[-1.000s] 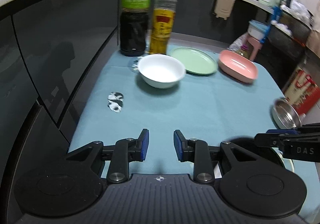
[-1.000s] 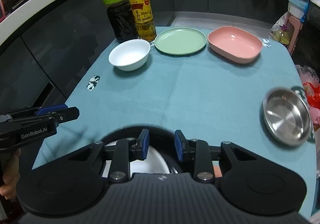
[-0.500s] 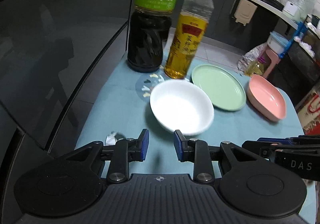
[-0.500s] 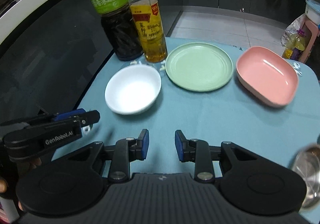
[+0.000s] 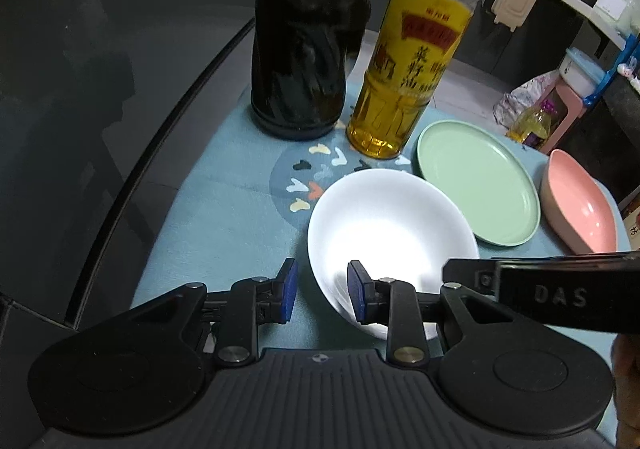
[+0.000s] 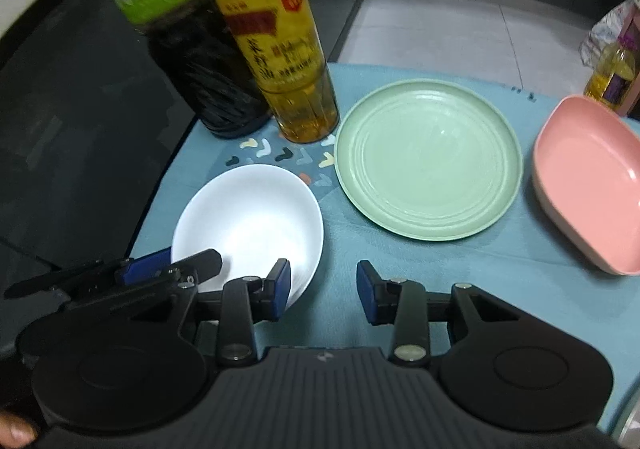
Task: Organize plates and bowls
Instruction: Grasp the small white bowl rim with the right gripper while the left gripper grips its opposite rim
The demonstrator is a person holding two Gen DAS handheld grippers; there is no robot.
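A white bowl [image 5: 390, 225] sits on the blue cloth; it also shows in the right wrist view [image 6: 250, 227]. My left gripper [image 5: 322, 297] is open, its jaws astride the bowl's near-left rim, one finger outside and one inside. My right gripper [image 6: 323, 297] is open and empty, just right of the bowl over the cloth. A green plate [image 6: 428, 159] lies right of the bowl, and a pink dish [image 6: 588, 185] lies further right. Both also show in the left wrist view: the plate [image 5: 476, 189], the dish [image 5: 580, 209].
A dark vinegar bottle [image 5: 308, 49] and a yellow oil bottle [image 5: 416, 61] stand right behind the bowl. A dark glass wall runs along the left. The table's far edge drops to a tiled floor [image 6: 440, 21].
Both grippers moved forward toward the white bowl. The left gripper now straddles its rim; the right one has opened a little wider. The steel bowl has left the view.
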